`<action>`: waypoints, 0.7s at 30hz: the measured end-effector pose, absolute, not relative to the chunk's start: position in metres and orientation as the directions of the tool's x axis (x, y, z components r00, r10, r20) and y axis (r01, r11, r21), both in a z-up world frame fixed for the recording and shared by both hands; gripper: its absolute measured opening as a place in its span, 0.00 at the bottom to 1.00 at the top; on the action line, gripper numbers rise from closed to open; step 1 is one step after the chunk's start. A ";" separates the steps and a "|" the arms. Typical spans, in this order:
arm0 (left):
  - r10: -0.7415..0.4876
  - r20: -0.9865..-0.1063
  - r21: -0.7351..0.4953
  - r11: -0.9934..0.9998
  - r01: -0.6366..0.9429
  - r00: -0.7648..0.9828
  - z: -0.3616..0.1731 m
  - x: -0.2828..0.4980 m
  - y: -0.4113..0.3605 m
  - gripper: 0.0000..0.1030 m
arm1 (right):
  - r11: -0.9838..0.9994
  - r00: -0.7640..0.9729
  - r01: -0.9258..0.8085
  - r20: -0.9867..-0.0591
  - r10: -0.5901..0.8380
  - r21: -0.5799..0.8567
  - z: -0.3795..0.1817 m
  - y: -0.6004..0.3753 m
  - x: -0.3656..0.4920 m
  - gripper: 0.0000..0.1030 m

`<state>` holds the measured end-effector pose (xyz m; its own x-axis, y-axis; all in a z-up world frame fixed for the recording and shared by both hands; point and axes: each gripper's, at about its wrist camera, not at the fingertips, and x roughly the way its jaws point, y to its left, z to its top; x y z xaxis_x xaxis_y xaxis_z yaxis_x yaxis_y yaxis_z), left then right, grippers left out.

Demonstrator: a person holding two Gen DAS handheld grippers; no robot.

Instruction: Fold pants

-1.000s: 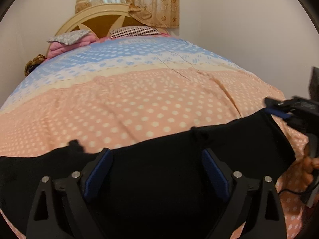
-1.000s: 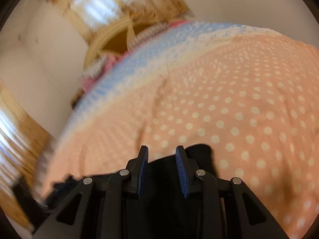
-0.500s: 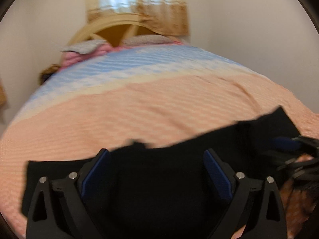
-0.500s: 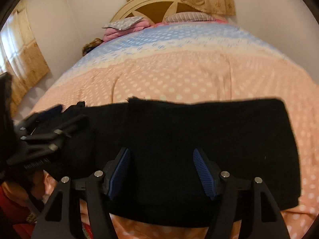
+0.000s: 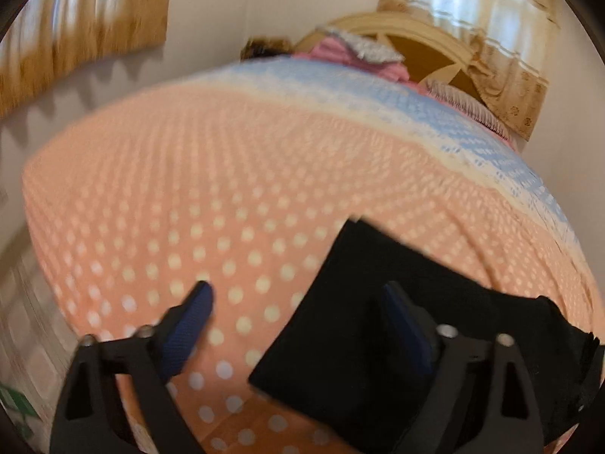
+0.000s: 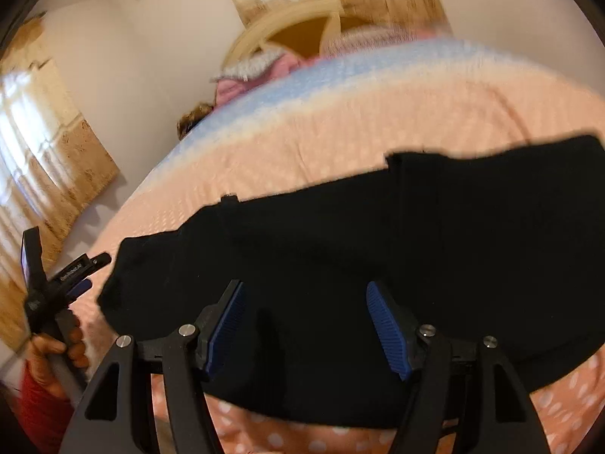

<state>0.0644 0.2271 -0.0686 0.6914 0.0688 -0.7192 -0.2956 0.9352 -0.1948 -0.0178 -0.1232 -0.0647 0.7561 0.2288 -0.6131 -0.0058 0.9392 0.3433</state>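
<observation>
Since the earlier frames, the left gripper (image 5: 295, 310) has swung off the folded black fabric pants (image 6: 359, 265) toward their left end. Its jaws are closing with nothing between them: the left pad hangs over bare bedspread, the right pad over the pants' edge. The right gripper (image 6: 306, 325), narrow 1 second ago, now stands wide and is opening further, above the pants and not pressing them.

The pants lie flat on the peach polka-dot bedspread with blue band (image 5: 189, 189), near the bed's near edge. The left wrist view shows only their left end (image 5: 378, 321). The right wrist view shows their full length, plus the left gripper (image 6: 75, 283) held by a hand (image 6: 53, 352) with a red sleeve (image 6: 41, 408).

Beyond: pink and grey pillows (image 5: 340, 47), a cream wooden headboard (image 5: 427, 43) and beige curtains (image 5: 491, 30). Both views are motion-blurred.
</observation>
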 end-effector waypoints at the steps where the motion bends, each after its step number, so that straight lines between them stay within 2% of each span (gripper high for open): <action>1: 0.034 -0.732 -0.233 0.926 -0.296 0.681 -0.077 0.066 0.228 0.76 | 0.951 0.746 -0.011 -0.631 0.214 0.309 -0.064 -0.116 -0.015 0.72; 5: 0.025 -0.707 -0.240 0.932 -0.273 0.707 -0.074 0.058 0.216 0.72 | 0.971 0.736 -0.014 -0.655 0.172 0.239 -0.064 -0.102 -0.012 0.79; 6: 0.014 -0.703 -0.252 0.930 -0.267 0.711 -0.075 0.057 0.213 0.64 | 0.971 0.737 -0.010 -0.654 0.169 0.240 -0.064 -0.105 -0.015 0.80; 8: -0.017 -0.701 -0.285 0.923 -0.258 0.713 -0.074 0.055 0.210 0.63 | 0.963 0.739 -0.001 -0.648 0.183 0.270 -0.063 -0.106 -0.014 0.85; 11: 0.002 -0.705 -0.254 0.933 -0.255 0.709 -0.072 0.054 0.205 0.59 | 0.952 0.743 0.010 -0.640 0.198 0.305 -0.063 -0.108 -0.016 0.88; 15: -0.024 -0.693 -0.288 0.925 -0.247 0.721 -0.071 0.051 0.215 0.35 | 0.958 0.740 0.002 -0.645 0.191 0.287 -0.064 -0.104 -0.015 0.88; 21: -0.073 -0.684 -0.354 0.903 -0.242 0.726 -0.063 0.047 0.226 0.20 | 0.957 0.743 -0.006 -0.639 0.197 0.289 -0.064 -0.105 -0.016 0.88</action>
<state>0.0472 0.2257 -0.0627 0.7255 -0.0733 -0.6843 -0.2422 0.9035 -0.3536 -0.0163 -0.1049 -0.0643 0.7434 0.1974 -0.6391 -0.0059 0.9573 0.2890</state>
